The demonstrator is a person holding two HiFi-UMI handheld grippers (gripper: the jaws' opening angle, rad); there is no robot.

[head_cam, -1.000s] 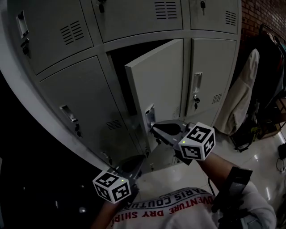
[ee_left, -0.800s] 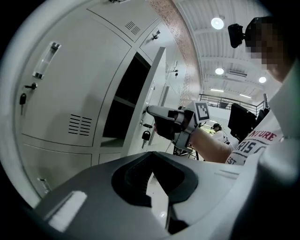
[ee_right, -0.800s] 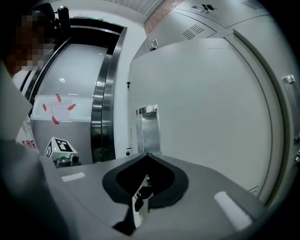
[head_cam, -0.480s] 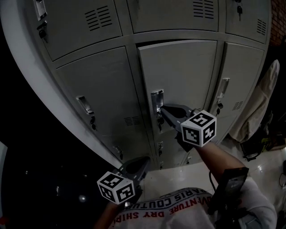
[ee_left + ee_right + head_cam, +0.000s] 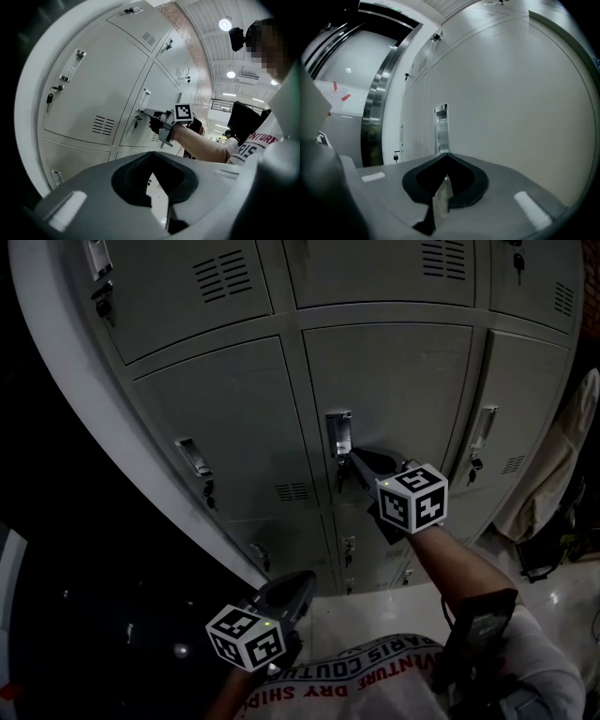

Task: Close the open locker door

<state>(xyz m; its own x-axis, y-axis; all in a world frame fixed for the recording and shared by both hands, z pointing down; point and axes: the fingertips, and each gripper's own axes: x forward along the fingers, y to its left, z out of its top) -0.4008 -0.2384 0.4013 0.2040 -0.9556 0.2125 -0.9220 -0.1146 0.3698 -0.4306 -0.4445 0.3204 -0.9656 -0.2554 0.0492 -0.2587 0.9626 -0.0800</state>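
Note:
The grey locker door in the middle of the row now lies flush with its neighbours. Its metal handle plate sits at the door's left edge. My right gripper is shut with nothing in it, and its tips press on the door just below the handle. In the right gripper view the right gripper points at the door face and the handle plate. My left gripper hangs low, shut and empty, away from the lockers. The left gripper view shows the left gripper with the right gripper on the door beyond it.
Closed lockers stand on both sides, the left one with a handle, the right one with a key in its lock. A pale coat hangs at the far right. Glossy floor lies below.
The door swung from wide open to flush with the row, my right gripper moving in with it at the handle. My left gripper stayed low.

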